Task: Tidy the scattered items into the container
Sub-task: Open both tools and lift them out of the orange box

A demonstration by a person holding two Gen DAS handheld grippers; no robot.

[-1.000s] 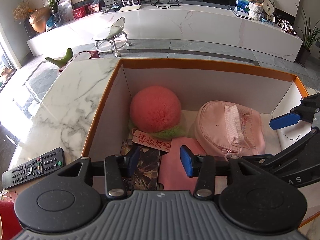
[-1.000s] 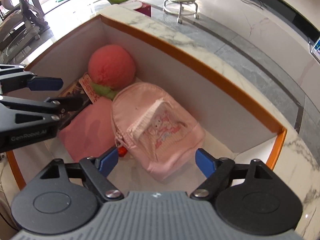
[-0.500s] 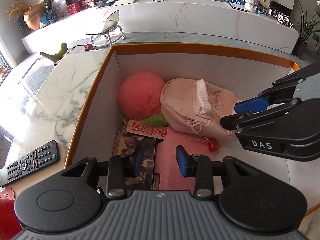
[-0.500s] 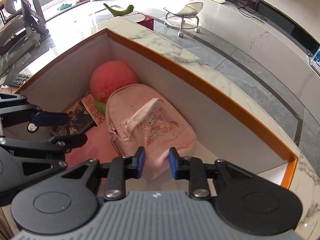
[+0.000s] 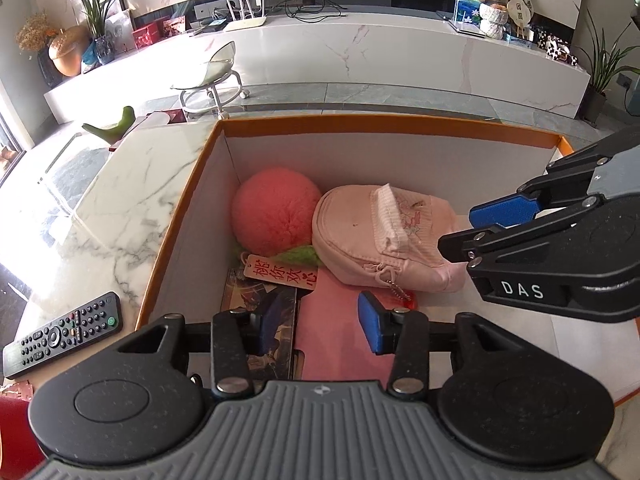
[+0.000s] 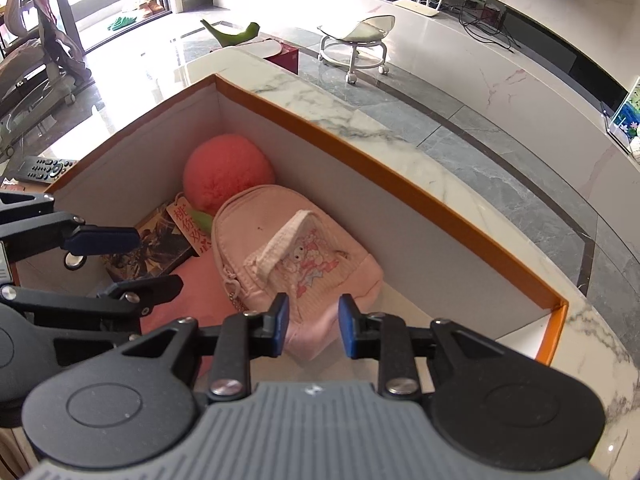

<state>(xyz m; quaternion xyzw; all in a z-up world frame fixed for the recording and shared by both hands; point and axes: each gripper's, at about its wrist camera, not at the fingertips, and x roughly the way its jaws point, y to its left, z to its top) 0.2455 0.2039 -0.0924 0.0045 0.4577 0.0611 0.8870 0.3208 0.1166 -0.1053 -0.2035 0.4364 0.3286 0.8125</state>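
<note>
You are hovering both grippers over the box (image 5: 176, 216): left gripper (image 5: 320, 322) opening, right gripper (image 6: 313, 326) opening slightly, both empty. Next, fetch the remote (image 5: 60, 334) from the tabletop (image 5: 120, 200).

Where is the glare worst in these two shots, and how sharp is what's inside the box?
Left wrist view: sun glare washes out the marble tabletop at left; the pink backpack in the box is sharp. Right wrist view: the bright window blows out the top left, the box rim bows from fisheye, and the remote control stays readable.

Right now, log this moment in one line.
box: plush peach, pink backpack, book inside | remote: outside on table | left gripper: opening, empty | right gripper: opening, empty
</note>
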